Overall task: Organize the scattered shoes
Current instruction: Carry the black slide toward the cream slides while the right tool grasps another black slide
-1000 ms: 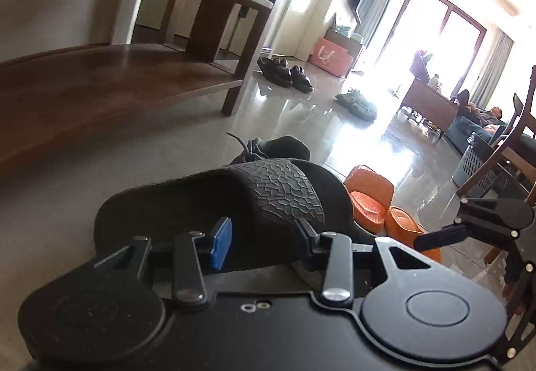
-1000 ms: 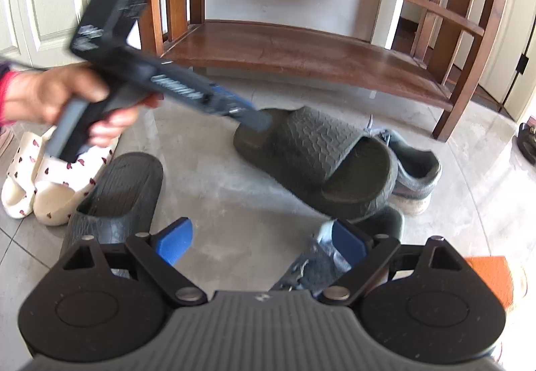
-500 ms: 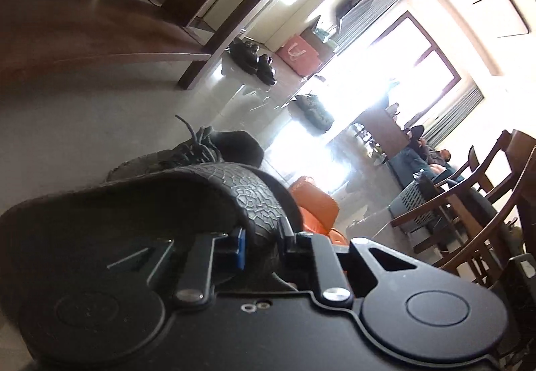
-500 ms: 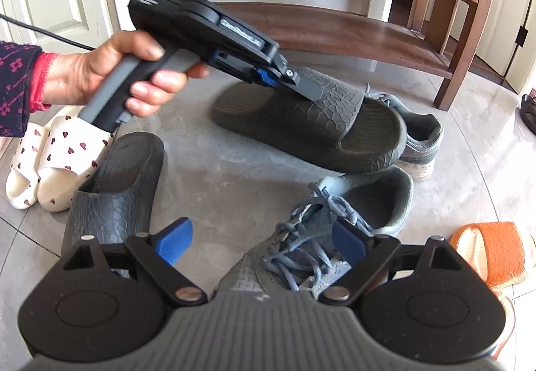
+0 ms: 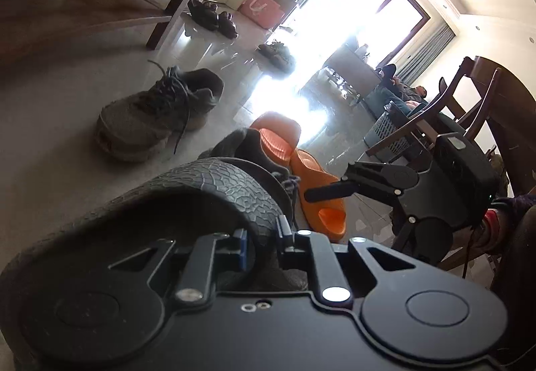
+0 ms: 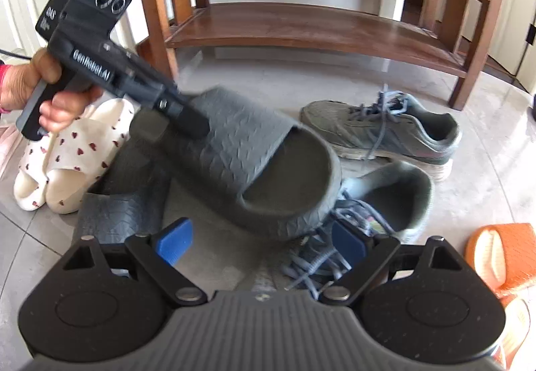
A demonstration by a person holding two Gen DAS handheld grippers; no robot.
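Observation:
My left gripper (image 5: 261, 247) is shut on the strap of a dark textured slide (image 5: 214, 186) and holds it off the floor; from the right wrist view that gripper (image 6: 187, 118) carries the slide (image 6: 268, 163) tilted above the other shoes. My right gripper (image 6: 258, 242) is open and empty, low over a grey sneaker (image 6: 385, 190). A second grey sneaker (image 6: 385, 129) lies near the wooden shoe rack (image 6: 318, 29). The matching dark slide (image 6: 114, 200) lies on the floor at the left.
White heart-print slippers (image 6: 67, 153) sit at the far left. Orange slides (image 6: 499, 257) lie at the right, also in the left wrist view (image 5: 311, 183). Dark shoes (image 5: 211, 15), a pink bag (image 5: 261, 7), chairs (image 5: 469, 109) and a basket (image 5: 385, 133) stand further off.
My left gripper has lifted the dark slide off the floor and swung it left and toward the right gripper. The second grey sneaker is now uncovered. The right gripper stays open.

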